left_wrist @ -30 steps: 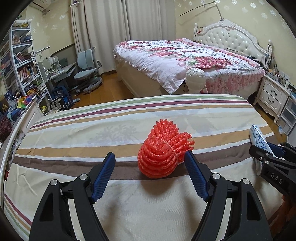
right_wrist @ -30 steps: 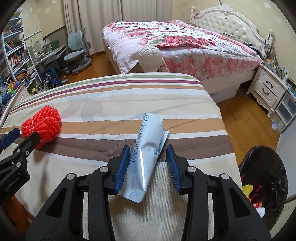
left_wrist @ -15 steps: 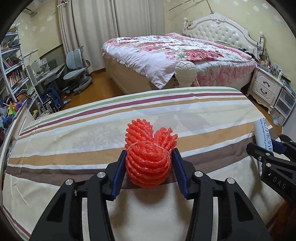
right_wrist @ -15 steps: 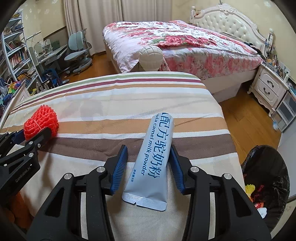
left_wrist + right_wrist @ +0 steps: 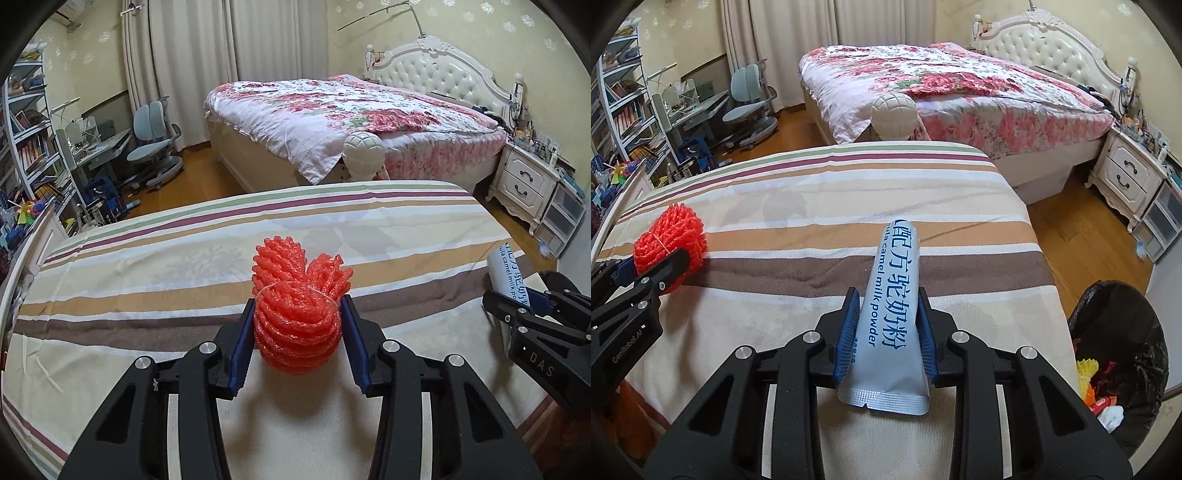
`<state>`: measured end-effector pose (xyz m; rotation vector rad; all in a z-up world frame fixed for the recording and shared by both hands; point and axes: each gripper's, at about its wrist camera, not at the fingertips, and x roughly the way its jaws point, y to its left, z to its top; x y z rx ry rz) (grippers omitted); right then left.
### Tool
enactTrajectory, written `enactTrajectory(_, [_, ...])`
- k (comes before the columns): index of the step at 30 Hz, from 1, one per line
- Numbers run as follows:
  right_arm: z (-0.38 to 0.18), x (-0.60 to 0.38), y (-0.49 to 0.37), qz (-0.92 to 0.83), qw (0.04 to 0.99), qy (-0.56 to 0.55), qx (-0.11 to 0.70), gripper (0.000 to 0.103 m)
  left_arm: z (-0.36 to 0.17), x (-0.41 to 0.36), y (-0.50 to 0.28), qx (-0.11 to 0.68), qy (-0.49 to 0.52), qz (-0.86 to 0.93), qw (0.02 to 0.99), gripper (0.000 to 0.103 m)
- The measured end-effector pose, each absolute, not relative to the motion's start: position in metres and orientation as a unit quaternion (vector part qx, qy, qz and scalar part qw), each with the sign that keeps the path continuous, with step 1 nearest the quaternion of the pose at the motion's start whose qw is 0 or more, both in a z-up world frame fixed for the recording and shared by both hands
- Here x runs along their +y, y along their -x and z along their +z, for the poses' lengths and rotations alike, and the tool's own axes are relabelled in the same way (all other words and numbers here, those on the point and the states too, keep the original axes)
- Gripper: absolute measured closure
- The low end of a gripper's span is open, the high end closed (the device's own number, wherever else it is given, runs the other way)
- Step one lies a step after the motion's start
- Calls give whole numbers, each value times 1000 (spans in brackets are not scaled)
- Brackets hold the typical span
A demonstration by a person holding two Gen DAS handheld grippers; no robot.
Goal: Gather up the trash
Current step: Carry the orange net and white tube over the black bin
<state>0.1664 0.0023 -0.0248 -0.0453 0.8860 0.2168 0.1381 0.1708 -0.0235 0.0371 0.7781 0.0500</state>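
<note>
gripping the red foam net (image 5: 297, 317), left claw (image 5: 297, 314); right claw (image 5: 886, 325) clamps the milk powder sachet (image 5: 892, 317); only its view shows a trash bag (image 5: 1123, 369) at 4 o'clock.

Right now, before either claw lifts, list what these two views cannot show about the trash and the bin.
- Red foam net: its underside faces away in the left wrist view, so contact with the striped sheet is unclear.
- Milk powder sachet: top line of print curves out of sight in the right wrist view; small print near the left pad is unreadable.
- Black-lined bin: cut by the right wrist view's edge; contents mostly shadowed.
</note>
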Motion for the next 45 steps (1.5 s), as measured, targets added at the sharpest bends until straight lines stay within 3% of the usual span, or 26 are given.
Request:
enactTrajectory(25, [-1, -60, -83, 90, 914, 0, 397, 73, -8, 95, -72, 359, 0, -9, 933, 59])
enactTrajectory(45, [-4, -184, -70, -24, 921, -51, 386, 73, -9, -16, -78, 346, -40, -105, 932, 59])
